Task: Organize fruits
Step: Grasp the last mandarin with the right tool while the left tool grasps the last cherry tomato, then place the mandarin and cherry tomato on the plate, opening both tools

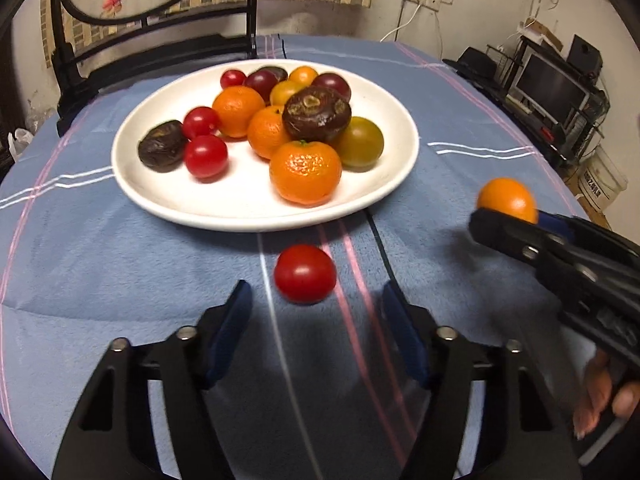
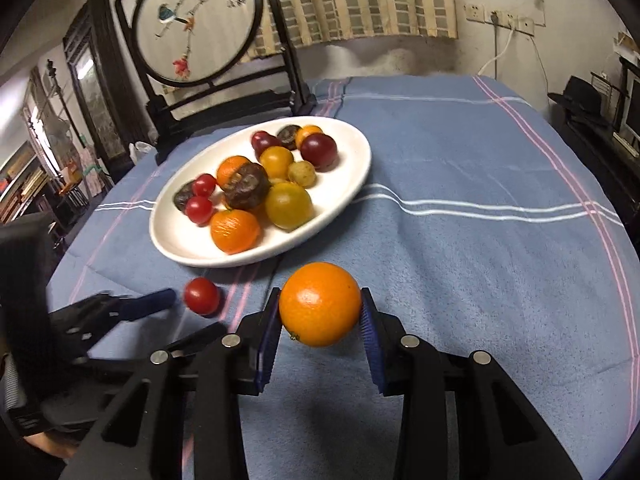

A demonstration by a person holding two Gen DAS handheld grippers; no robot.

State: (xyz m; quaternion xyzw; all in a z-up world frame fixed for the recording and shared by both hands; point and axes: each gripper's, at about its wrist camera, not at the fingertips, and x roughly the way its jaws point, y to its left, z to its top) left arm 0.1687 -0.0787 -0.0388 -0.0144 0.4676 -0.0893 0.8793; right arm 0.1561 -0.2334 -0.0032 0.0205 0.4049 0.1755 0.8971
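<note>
The right claw (image 2: 320, 316) squeezes an orange (image 2: 320, 304), low in the frame, off the desk. The left claw (image 1: 316, 312) gapes around a red tomato (image 1: 305, 273), not touching. It might roll away when bumped, missing the plate (image 1: 160, 200).
</note>
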